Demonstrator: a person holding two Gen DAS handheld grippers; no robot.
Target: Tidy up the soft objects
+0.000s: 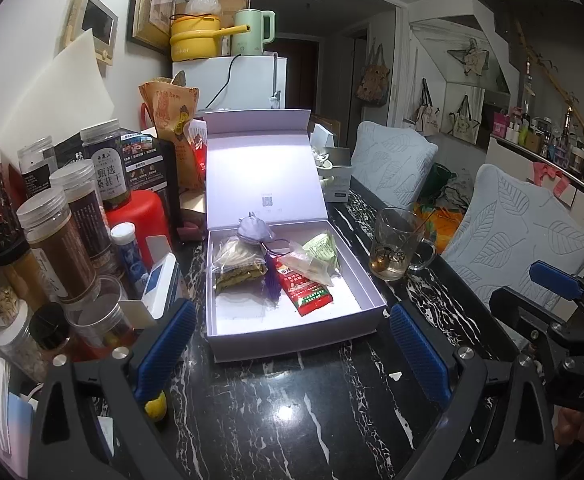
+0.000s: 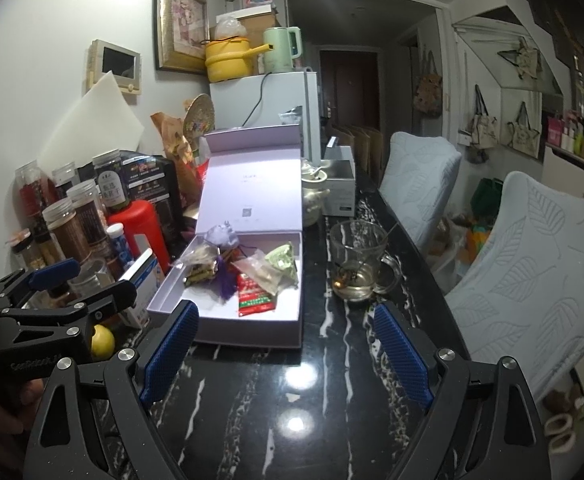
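A pale lilac box point(image 1: 292, 332) sits open on the black marbled desk point(image 1: 292, 420), its lid point(image 1: 263, 176) standing up at the far side. The soft things lie inside it, crowded toward the far half: a red snack packet point(image 1: 306, 290) nearest the middle, a clear bag of greenish-brown pieces point(image 1: 237, 268) on the left, a purple tasselled sachet point(image 1: 253, 230) at the far wall, a green wrapped pouch point(image 1: 322, 252) on the right, and a clear bag point(image 1: 306, 266) lying across the red packet.

The left claw point(image 1: 292, 348) is spread wide with nothing between its blue pads, held near the box's near wall. The right claw point(image 2: 287, 354) is likewise wide and empty, just right of the left one, near the box's near right corner point(image 2: 298, 338).

Jars point(image 1: 59, 248) and a red bottle point(image 1: 139, 220) crowd the left of the desk. A glass mug point(image 1: 400, 244) with a little liquid and a spoon stands right of the box, just beside it. A small yellow fruit point(image 2: 101, 340) lies at the near left
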